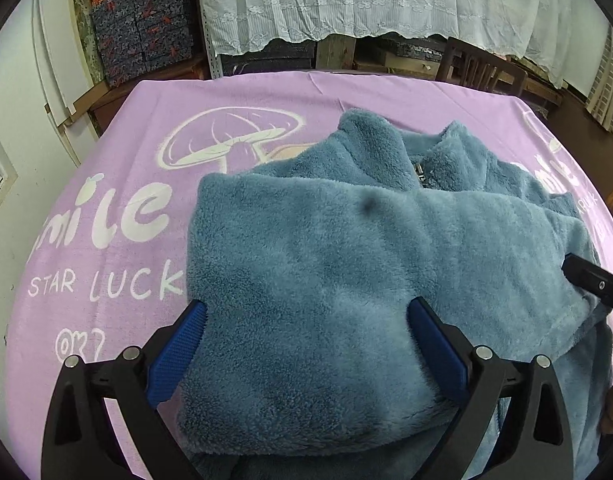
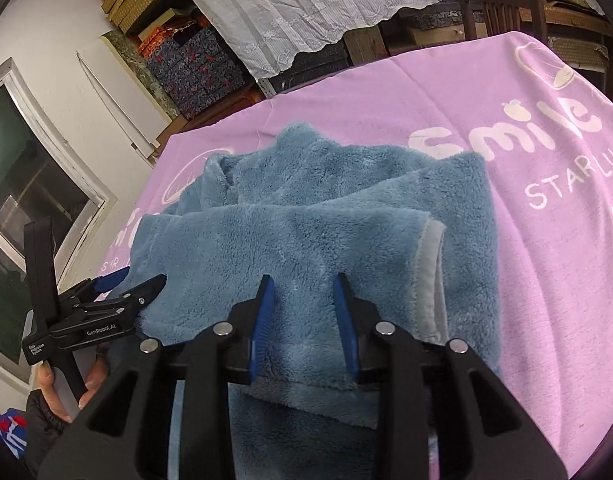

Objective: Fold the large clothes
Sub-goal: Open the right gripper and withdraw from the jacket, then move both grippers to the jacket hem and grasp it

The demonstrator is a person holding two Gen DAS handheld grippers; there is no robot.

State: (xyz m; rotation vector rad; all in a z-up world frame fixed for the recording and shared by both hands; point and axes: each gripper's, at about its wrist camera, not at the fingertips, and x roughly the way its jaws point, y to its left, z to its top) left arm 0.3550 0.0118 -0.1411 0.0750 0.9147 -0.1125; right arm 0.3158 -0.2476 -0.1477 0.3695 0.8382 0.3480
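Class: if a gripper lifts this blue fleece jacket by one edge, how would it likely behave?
The jacket would probably droop: it already lies in soft folds. Its thick pile suggests easy gripping. Lifted, the folded layers would likely slide apart.

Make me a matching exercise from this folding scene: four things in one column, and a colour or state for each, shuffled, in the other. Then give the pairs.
Things:
1. fleece jacket
2. table cover
3. lace curtain
4. left gripper

Colour or state:
A. white, hanging behind the table
B. blue-grey, partly folded on the table
C. jaws wide apart, pads not pressing the fleece
D. lilac, printed with a mushroom and "smile"

Pairs: 1-B, 2-D, 3-A, 4-C
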